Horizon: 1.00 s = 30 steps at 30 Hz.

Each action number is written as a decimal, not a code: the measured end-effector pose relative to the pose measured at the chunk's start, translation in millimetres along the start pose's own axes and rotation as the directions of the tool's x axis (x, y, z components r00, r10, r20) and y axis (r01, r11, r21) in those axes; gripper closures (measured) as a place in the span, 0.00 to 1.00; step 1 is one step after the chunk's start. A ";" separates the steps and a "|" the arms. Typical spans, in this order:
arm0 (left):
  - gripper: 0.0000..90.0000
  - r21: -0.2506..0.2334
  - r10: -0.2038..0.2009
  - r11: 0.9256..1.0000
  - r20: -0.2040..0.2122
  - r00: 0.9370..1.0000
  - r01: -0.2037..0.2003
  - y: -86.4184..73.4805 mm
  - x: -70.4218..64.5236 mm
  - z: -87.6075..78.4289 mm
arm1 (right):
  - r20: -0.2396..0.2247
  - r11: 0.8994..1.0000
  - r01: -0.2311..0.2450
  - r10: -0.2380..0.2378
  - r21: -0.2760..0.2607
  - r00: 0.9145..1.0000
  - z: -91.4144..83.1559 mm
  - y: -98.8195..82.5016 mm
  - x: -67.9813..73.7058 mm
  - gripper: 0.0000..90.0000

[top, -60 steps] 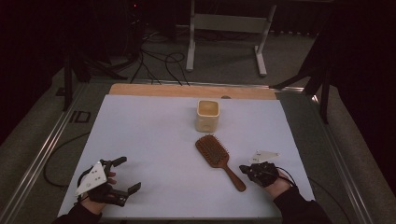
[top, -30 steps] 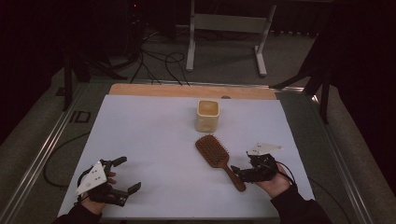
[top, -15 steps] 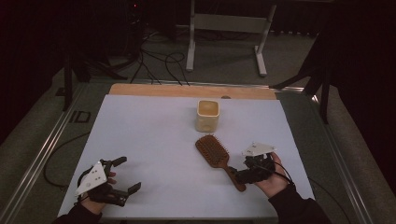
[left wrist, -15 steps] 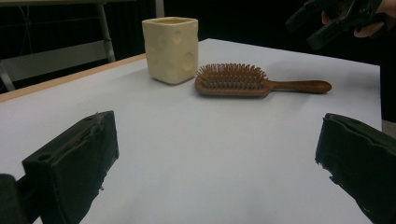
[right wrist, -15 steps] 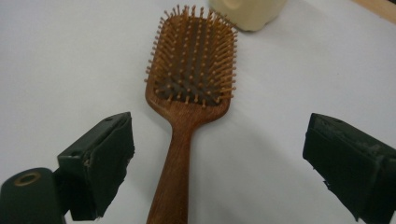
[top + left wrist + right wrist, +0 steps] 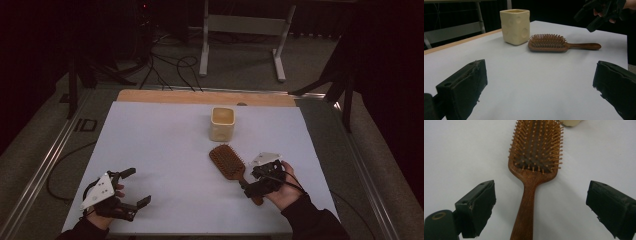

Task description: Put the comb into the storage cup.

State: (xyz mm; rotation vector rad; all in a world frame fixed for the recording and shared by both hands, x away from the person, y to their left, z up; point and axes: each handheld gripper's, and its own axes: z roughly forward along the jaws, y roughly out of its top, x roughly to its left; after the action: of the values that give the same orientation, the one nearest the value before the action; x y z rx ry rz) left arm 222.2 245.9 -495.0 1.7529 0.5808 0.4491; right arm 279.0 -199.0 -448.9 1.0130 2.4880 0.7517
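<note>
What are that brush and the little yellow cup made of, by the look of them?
The hairbrush looks like wood: reddish-brown with a slight sheen and visible grain on the handle, and pale peg-like bristles, maybe wood too, set in a dark pad that could be rubber. The cream cup looks like glazed ceramic or smooth plastic: an even, faintly glossy surface with round dimples pressed into its sides. Which of the two is hard to tell.

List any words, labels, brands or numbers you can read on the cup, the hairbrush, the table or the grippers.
"ID": pale letters on the dark strip of the table frame, left of the white table top.
Cup: no print, only round dimples.
Hairbrush: plain wood, no brand visible.
Grey plates on the left gripper and right gripper: only small dots, no text.
</note>
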 end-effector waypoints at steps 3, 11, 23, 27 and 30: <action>0.00 0.000 0.000 1.000 0.000 1.000 0.000 -0.1 0.0 0.0 | 0.007 1.000 0.002 -0.002 0.011 1.000 5.7 1.8 1.7 0.10; 0.00 0.000 0.000 1.000 0.002 1.000 0.000 -0.1 -0.1 -0.1 | -0.041 0.998 -0.045 0.047 0.041 0.998 18.8 7.1 1.6 0.13; 0.00 -0.003 -0.002 1.000 0.001 1.000 0.002 -0.2 0.1 -0.4 | -0.116 0.979 -0.081 0.104 0.186 0.988 34.3 11.9 -5.0 0.16; 0.00 -0.002 -0.001 1.000 0.003 1.000 0.001 0.0 -0.1 -0.1 | -0.120 0.971 -0.074 0.103 0.225 0.987 39.4 12.6 -3.8 0.14; 0.00 -0.002 -0.001 1.000 0.003 1.000 0.001 0.0 -0.1 -0.3 | -0.124 0.964 -0.066 0.100 0.256 0.987 43.8 13.4 -2.3 0.12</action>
State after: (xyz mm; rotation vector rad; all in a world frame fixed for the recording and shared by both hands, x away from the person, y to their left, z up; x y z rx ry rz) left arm 222.0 246.0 -494.9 1.7508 0.5786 0.4463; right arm 309.4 -177.6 -475.7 1.1961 2.7250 0.5540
